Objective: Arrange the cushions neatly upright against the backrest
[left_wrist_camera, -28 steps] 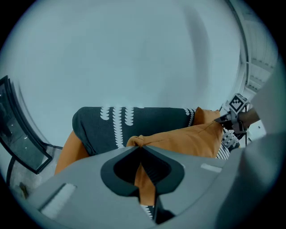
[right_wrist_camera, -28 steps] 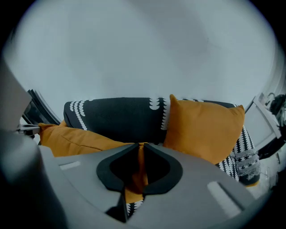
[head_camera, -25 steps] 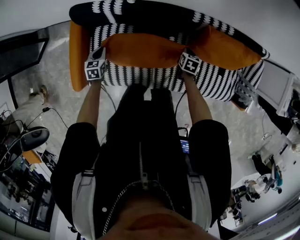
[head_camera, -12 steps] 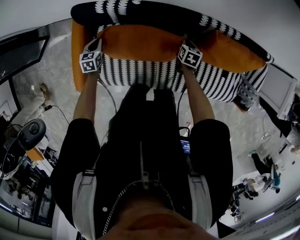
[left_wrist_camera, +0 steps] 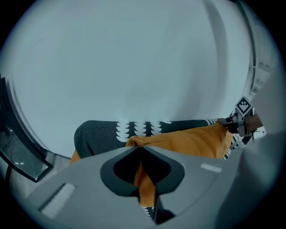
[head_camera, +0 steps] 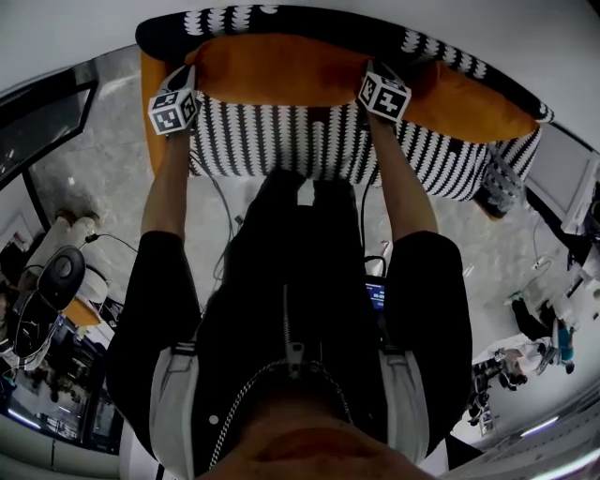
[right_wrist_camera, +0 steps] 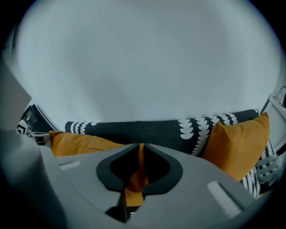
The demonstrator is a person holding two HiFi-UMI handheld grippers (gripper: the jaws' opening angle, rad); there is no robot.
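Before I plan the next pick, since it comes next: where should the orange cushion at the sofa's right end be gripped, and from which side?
Probably take the right cushion by an upper corner, coming from the front and above: it stands against the backrest, so its top edge is free, and the thin seam should fit between the jaws.

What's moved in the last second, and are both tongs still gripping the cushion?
The left tongs and right tongs carried the orange cushion back across the seat to the backrest. Both stay shut on it. The second cushion on the right has not moved.
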